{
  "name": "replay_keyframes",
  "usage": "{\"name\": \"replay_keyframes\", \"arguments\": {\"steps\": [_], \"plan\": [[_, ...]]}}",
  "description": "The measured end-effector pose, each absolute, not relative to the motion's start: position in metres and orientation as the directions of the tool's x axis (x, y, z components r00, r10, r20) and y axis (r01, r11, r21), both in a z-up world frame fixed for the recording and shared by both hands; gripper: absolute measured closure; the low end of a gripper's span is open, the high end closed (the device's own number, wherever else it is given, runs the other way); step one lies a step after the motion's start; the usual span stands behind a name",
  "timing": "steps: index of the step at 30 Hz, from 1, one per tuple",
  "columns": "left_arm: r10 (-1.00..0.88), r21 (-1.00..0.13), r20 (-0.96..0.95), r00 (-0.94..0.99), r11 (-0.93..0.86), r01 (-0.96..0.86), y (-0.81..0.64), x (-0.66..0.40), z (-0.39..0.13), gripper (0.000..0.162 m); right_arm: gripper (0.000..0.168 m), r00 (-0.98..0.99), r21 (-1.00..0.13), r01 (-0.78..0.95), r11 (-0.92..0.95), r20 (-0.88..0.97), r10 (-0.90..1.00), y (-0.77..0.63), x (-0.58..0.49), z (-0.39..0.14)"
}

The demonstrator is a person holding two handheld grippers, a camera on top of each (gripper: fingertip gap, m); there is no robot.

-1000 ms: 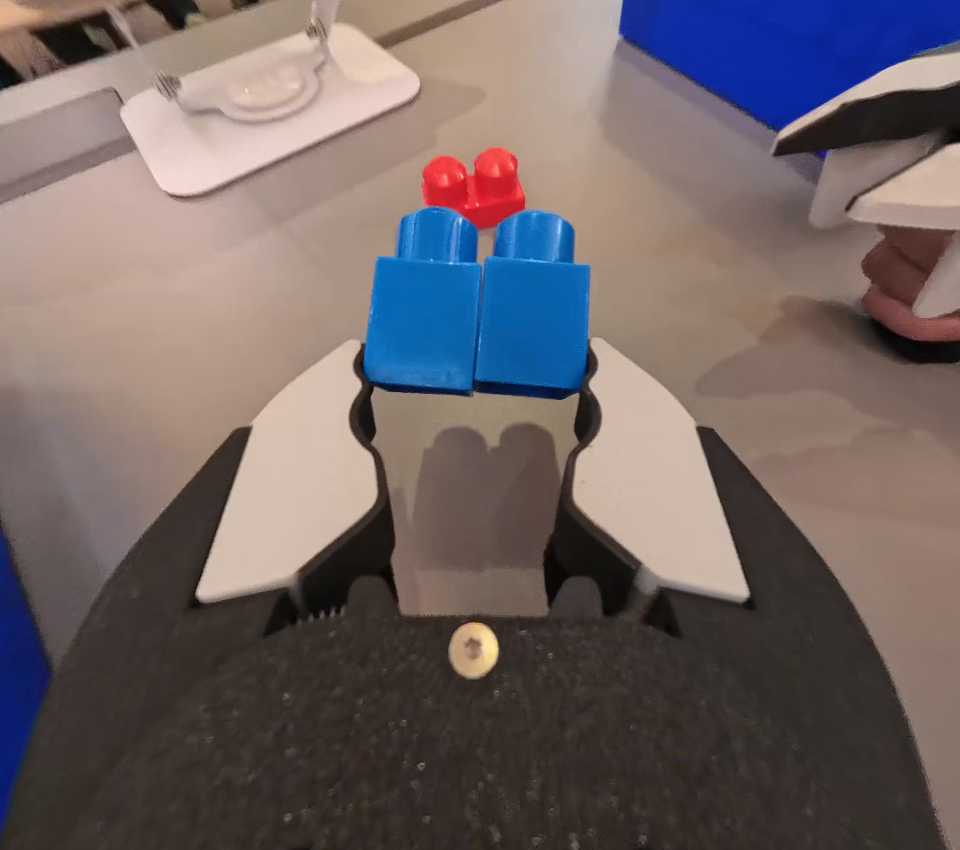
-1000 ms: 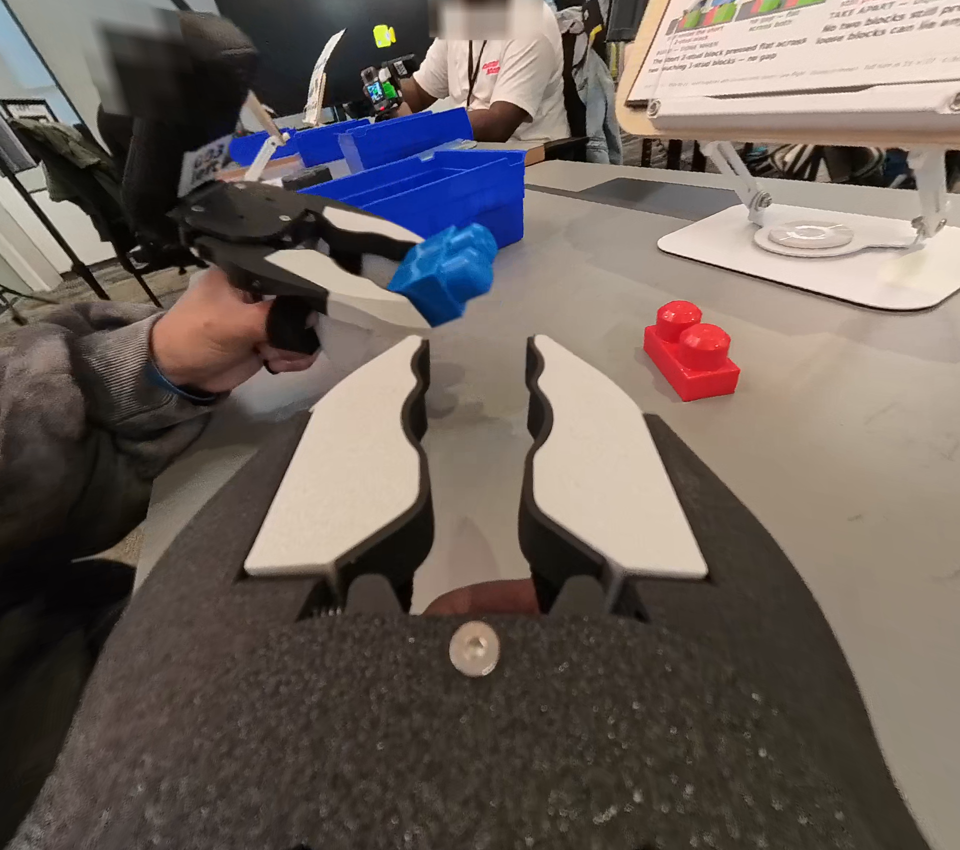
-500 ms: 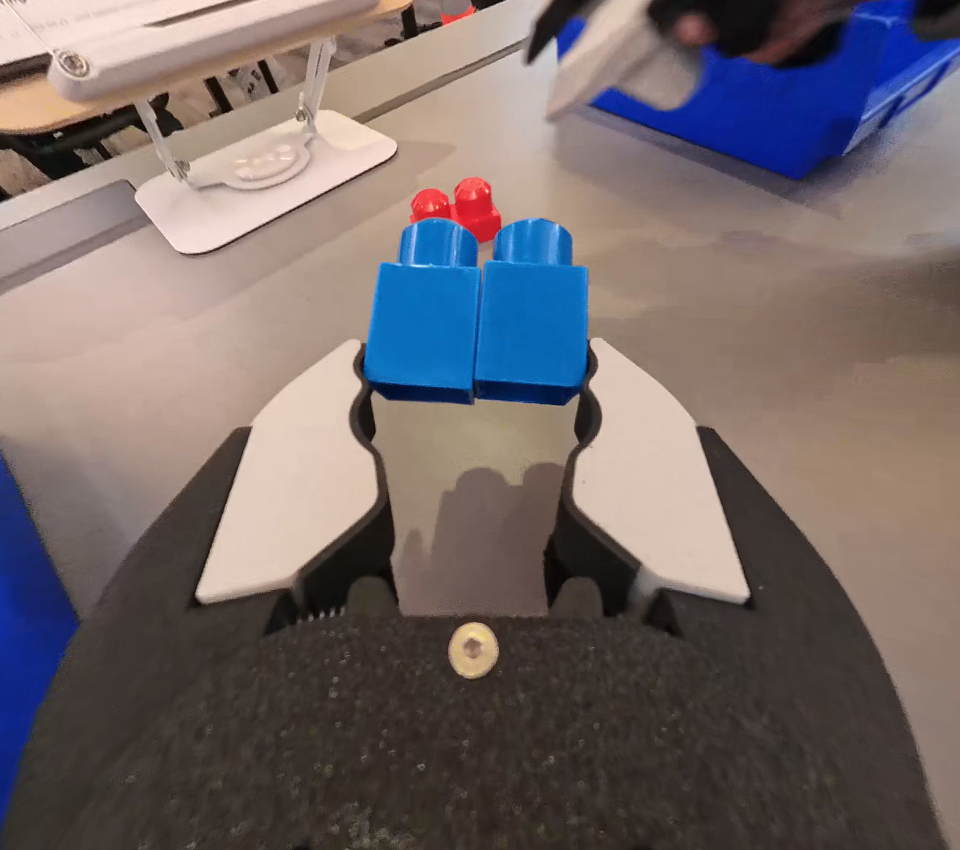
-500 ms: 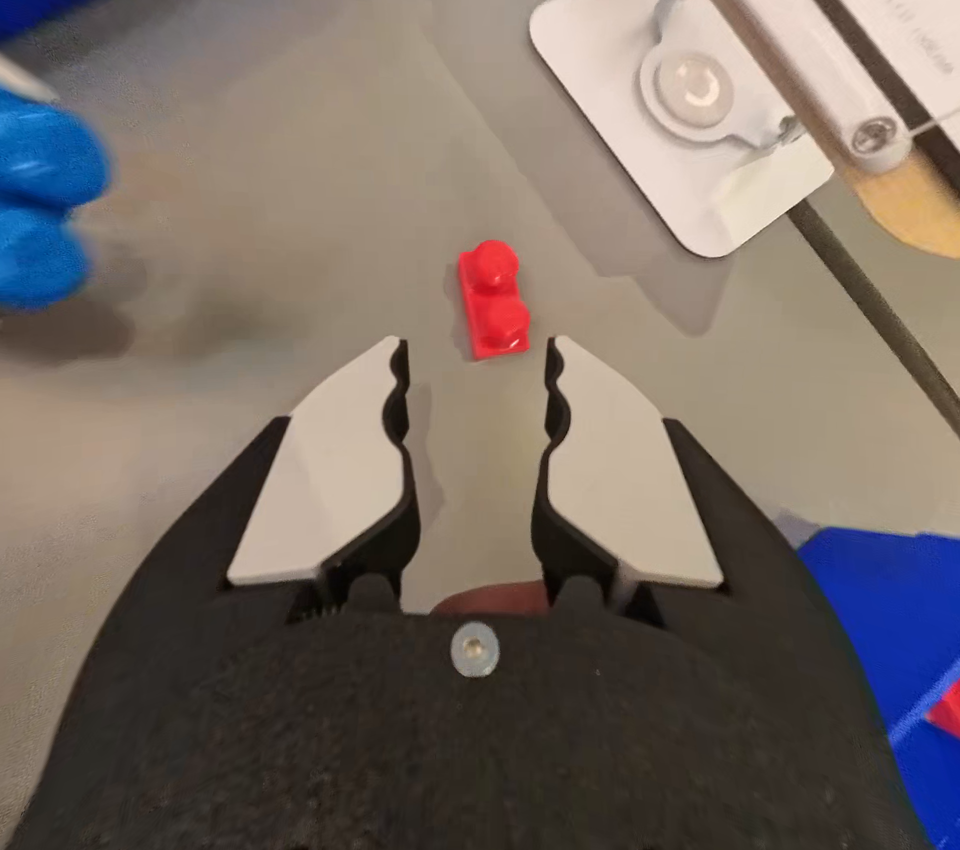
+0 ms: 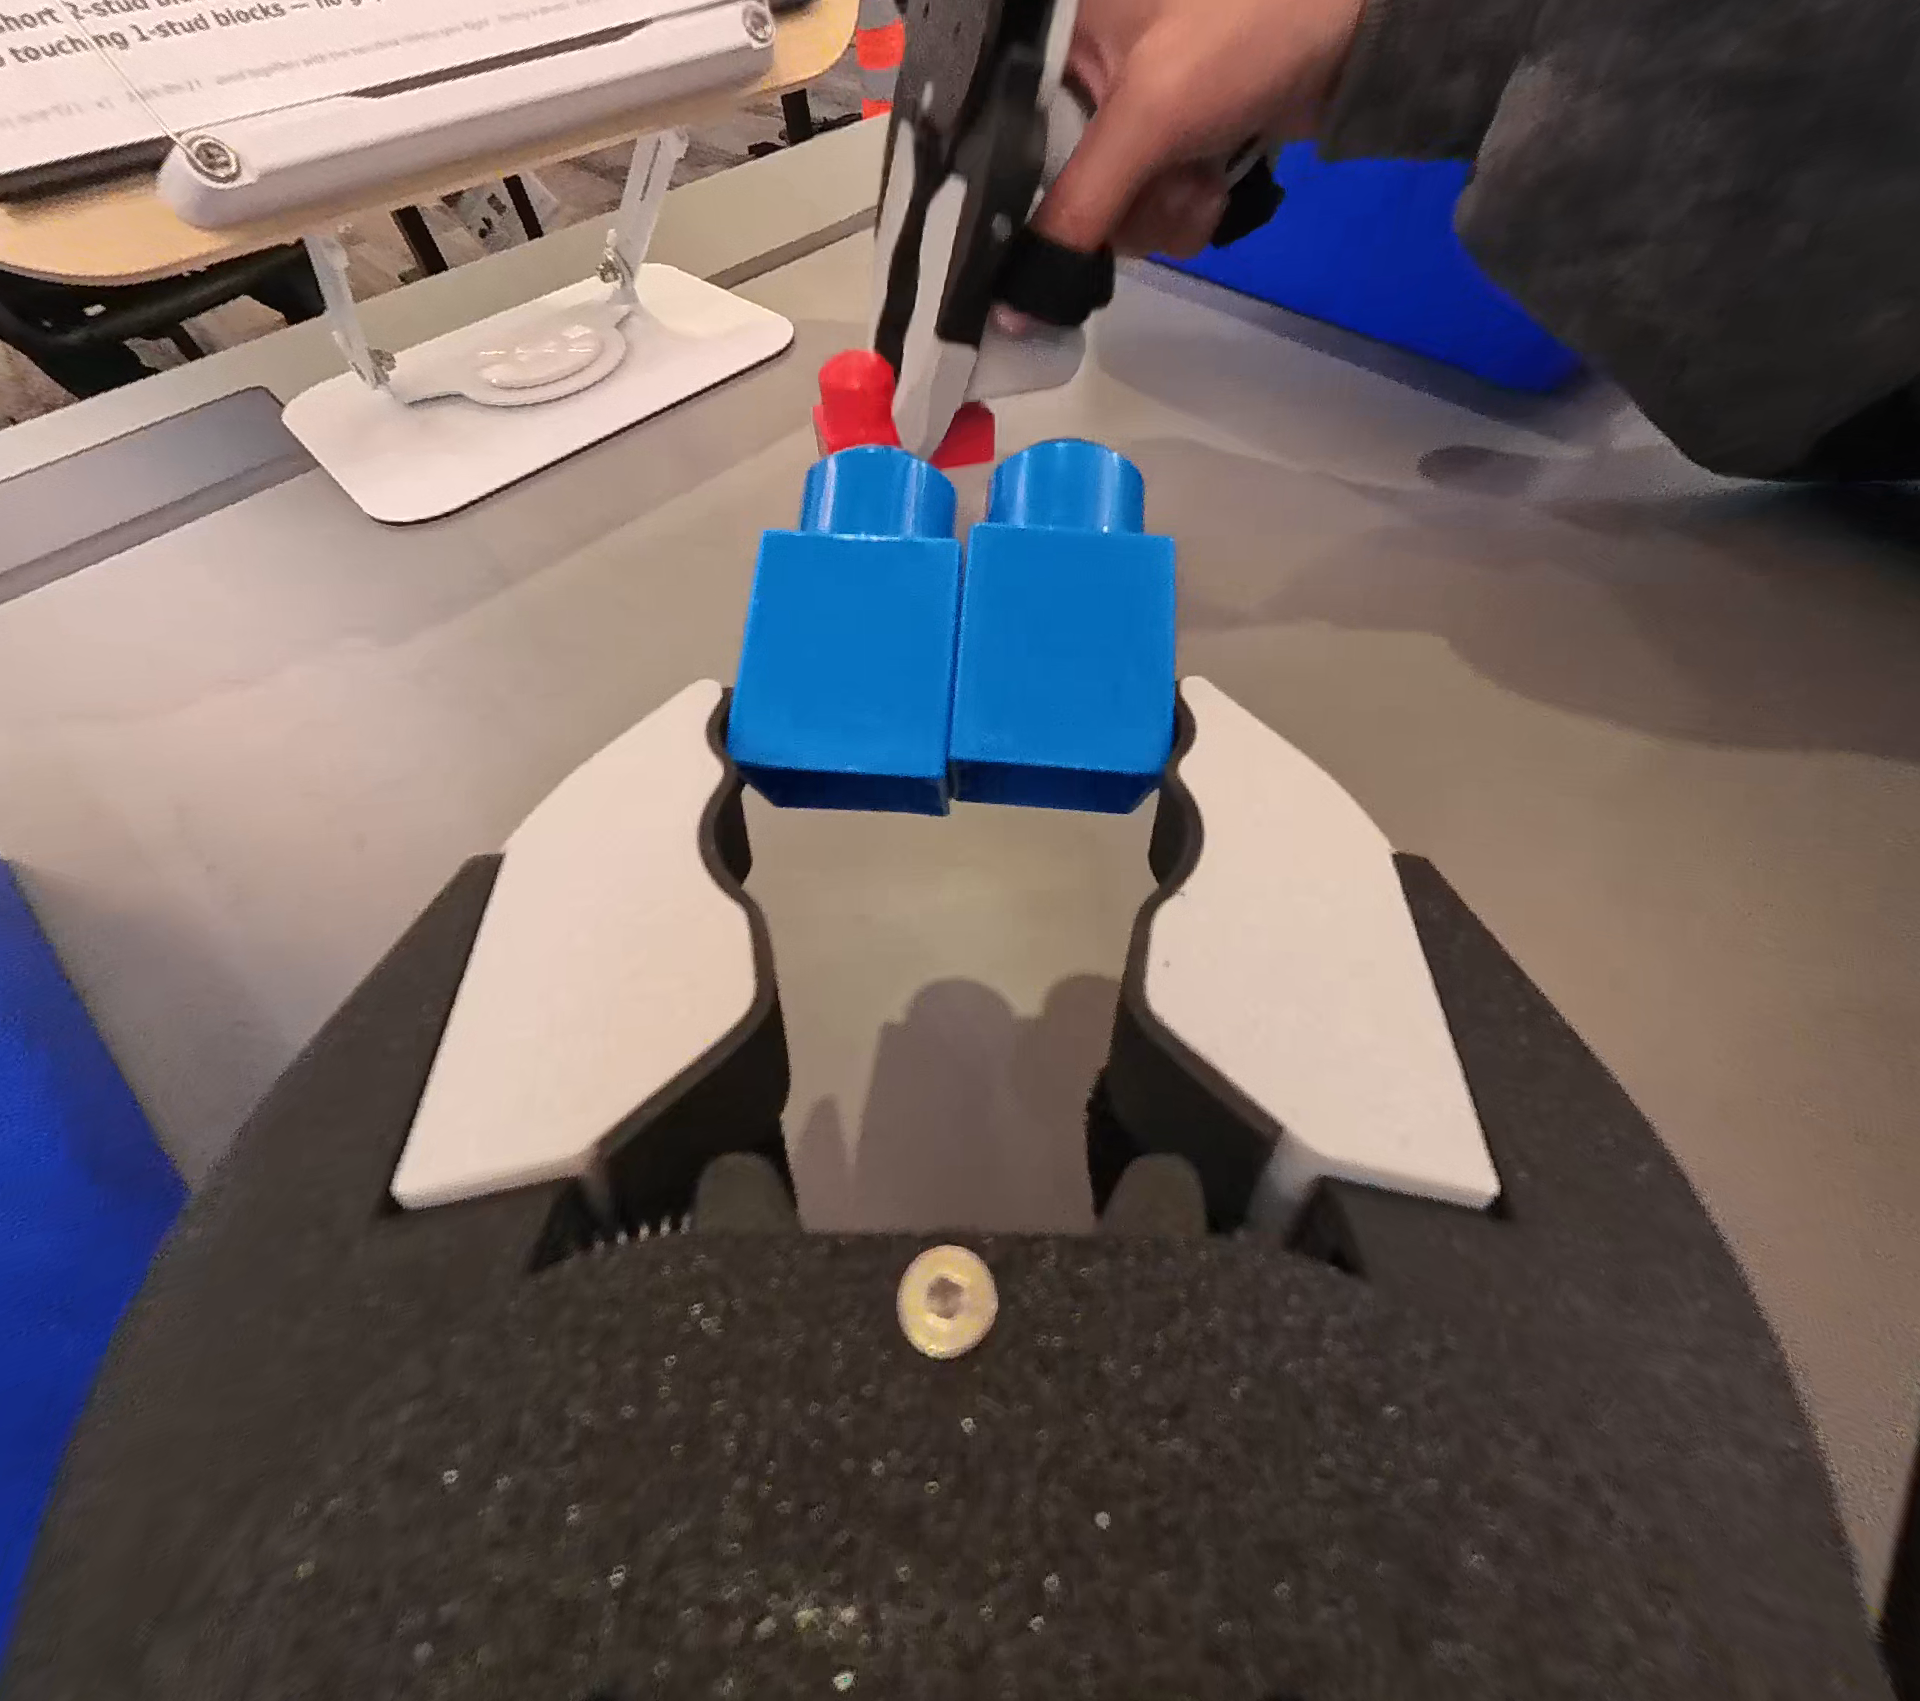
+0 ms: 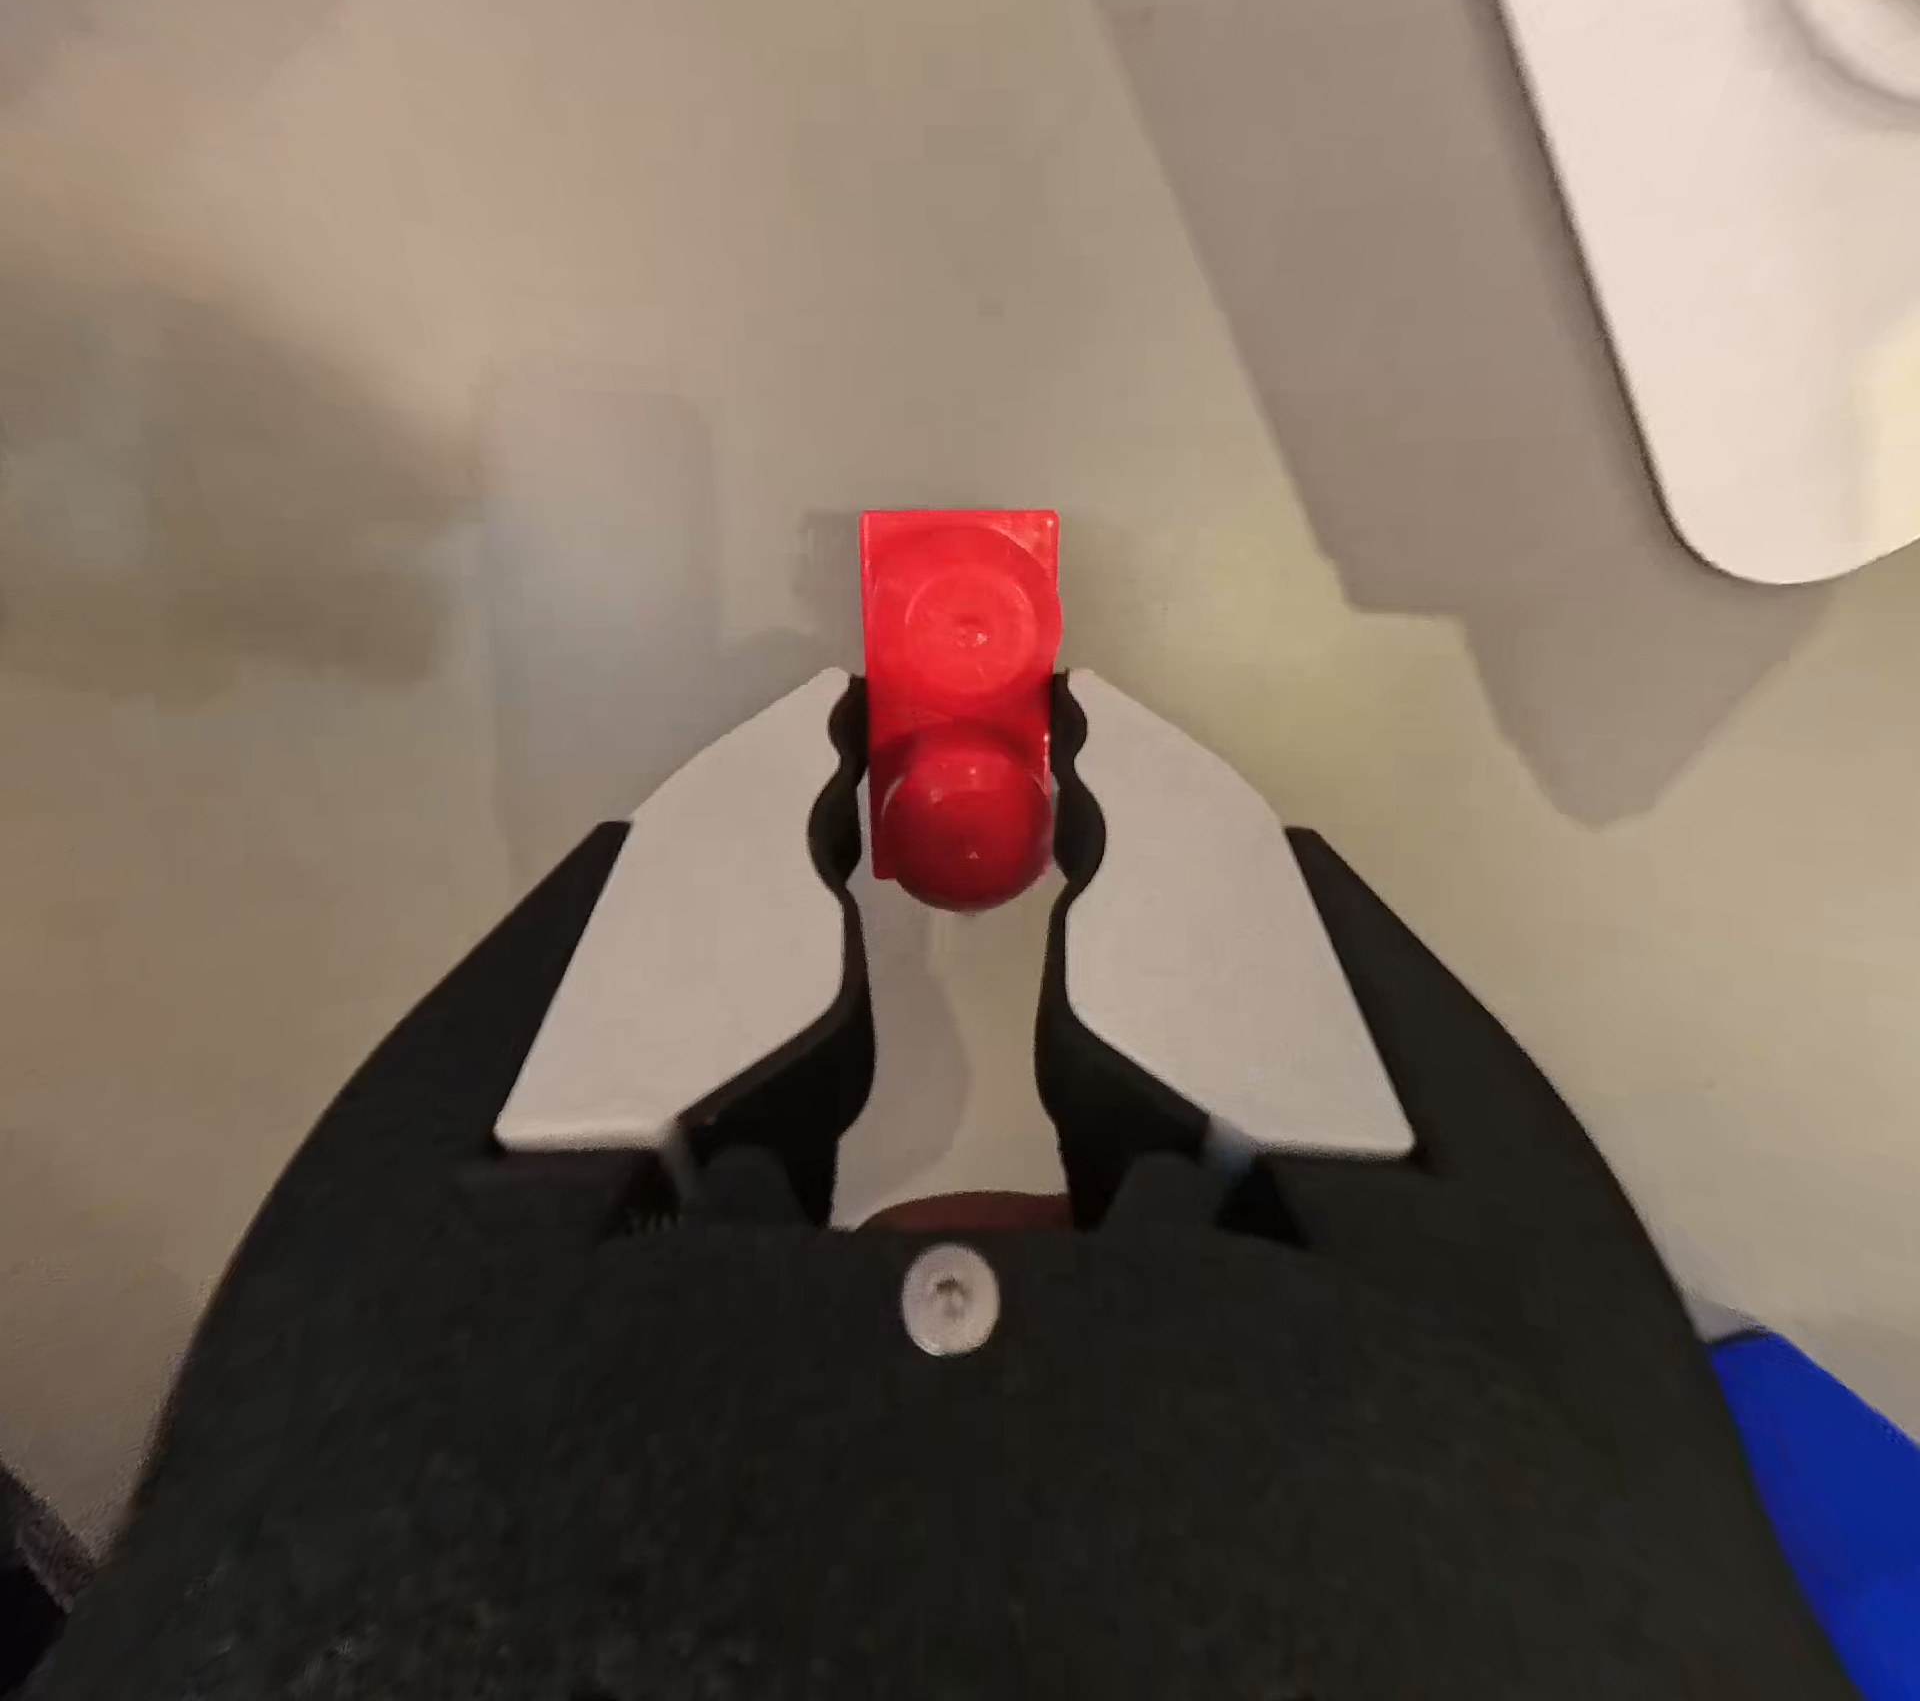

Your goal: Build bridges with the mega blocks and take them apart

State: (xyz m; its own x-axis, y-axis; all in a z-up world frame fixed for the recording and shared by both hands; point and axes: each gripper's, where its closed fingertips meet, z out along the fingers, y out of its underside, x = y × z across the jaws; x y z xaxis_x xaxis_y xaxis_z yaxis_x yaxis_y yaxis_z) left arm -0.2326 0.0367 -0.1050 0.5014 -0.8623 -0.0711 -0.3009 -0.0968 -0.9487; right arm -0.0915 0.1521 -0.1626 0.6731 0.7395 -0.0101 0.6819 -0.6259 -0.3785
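In the left wrist view, the left gripper is clamping two blue one-stud blocks side by side between its fingertips, studs pointing away from the camera, and is holding them clear above the grey table. Beyond them, the right gripper is pointing steeply down at the red two-stud block, which is sitting on the table near the white base of a document stand. A hand in a grey sleeve is gripping its handle, and a blue bin is standing behind.

In the right wrist view, the camera is looking almost straight down. The right gripper is closing on the red two-stud block, its fingertips pressing against the block's long sides around the nearer stud. The block is lying on the table, with the stand's white base at the upper right.
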Motion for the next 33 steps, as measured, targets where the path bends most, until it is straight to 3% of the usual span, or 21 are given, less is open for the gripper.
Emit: {"name": "replay_keyframes", "arguments": {"steps": [1,7,11,13,20,33], "plan": [[-0.863,-0.95,-0.078,0.499,-0.088,-0.301,0.037,-0.232,-0.104,0.087,0.135,0.679,-0.423,0.655,-0.627,-0.036,0.734,0.149,-0.093,-0.15],[-0.857,-0.945,-0.207,0.472,0.05,-0.323,0.052,-0.214,-0.086,0.087,0.135,0.563,-0.648,0.326,-0.689,-0.452,0.692,0.108,-0.119,-0.054],[-0.777,-0.868,-0.466,0.423,0.307,-0.39,0.063,-0.193,-0.062,0.087,0.135,0.395,-0.638,0.147,-0.755,-0.662,0.637,0.079,-0.126,-0.019],[-0.763,-0.845,-0.508,0.399,0.352,-0.402,0.067,-0.18,-0.058,0.087,0.135,0.331,-0.608,0.088,-0.789,-0.729,0.599,0.069,-0.126,-0.016],[-0.819,-0.871,-0.454,0.351,0.324,-0.37,0.065,-0.147,-0.054,0.087,0.135,0.302,-0.637,-0.043,-0.77,-0.743,0.598,0.064,-0.116,-0.023],[-0.825,-0.855,-0.472,0.311,0.343,-0.389,0.06,-0.132,-0.057,0.087,0.135,0.312,-0.632,0.025,-0.774,-0.731,0.607,0.054,-0.117,-0.037]]}}
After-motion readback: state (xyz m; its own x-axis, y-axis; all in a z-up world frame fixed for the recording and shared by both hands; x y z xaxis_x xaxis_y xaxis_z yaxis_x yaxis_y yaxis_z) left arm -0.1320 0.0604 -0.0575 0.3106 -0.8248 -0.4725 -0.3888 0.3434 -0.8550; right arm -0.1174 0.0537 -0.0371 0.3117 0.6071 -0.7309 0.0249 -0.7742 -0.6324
